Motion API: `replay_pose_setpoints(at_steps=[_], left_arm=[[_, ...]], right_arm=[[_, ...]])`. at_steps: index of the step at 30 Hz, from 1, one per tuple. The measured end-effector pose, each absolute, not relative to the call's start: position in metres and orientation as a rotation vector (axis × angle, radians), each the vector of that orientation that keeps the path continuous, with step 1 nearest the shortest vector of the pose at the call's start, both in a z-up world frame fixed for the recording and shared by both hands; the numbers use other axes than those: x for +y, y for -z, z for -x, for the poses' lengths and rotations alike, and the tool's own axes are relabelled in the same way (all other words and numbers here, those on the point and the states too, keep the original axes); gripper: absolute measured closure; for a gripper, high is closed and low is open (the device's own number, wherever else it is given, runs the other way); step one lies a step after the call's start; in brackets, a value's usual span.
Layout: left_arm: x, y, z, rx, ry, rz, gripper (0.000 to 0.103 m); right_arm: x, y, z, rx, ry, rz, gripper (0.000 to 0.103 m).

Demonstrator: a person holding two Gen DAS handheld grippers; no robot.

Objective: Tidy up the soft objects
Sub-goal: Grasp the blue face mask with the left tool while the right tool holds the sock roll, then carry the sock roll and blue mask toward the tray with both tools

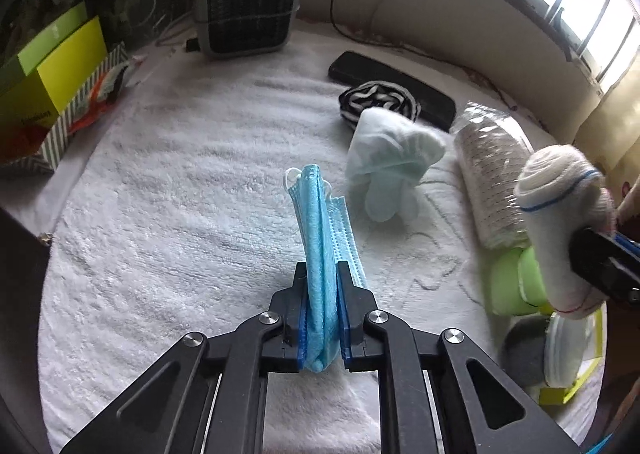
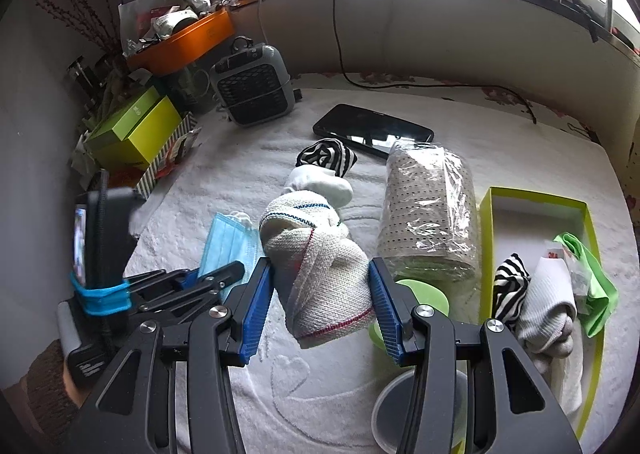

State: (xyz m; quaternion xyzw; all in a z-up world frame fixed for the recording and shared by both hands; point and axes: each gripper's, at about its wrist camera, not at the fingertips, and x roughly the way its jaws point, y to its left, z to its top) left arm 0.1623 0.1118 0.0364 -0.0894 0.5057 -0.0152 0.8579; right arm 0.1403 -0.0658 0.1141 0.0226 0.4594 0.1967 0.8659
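A blue face mask [image 1: 320, 238], folded lengthwise, is pinched between the pads of the left gripper [image 1: 322, 274], whose jaws are pressed together on it, its far end over the white towel [image 1: 180, 213]. The right gripper [image 2: 320, 282] clamps a rolled white sock [image 2: 320, 266] with dark and red stitched lines, held above the towel. Beyond it lie a pale rolled sock [image 2: 320, 183] and a black-and-white striped sock [image 2: 326, 155], close together, with a black phone [image 2: 372, 129] just behind. A plastic-wrapped beige roll [image 2: 428, 213] lies beside a lime-green box [image 2: 486, 238], which holds another striped sock, a grey sock, a green cloth and a packet reading "3M" [image 2: 554, 255]. A grey fan heater [image 2: 254, 87] stands at the back; the stacked green boxes [image 2: 136, 129] bear marks too small to read.
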Motion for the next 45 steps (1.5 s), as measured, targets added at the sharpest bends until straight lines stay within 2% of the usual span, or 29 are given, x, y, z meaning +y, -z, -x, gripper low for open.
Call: replay_pose_setpoints(at_steps=[20,45], left_arm=[[0.096,-0.112,-0.115,0.904,0.042,0.131,0.091],[0.07,-0.131,-0.094,0.863,0.06,0.096,0.091]], right_arm=[[-0.078,-0.143,-0.113,0.905,-0.405,-0.079,0.054],[-0.101,-0.144,-0.101,0.89,-0.399,-0.124,0.054]])
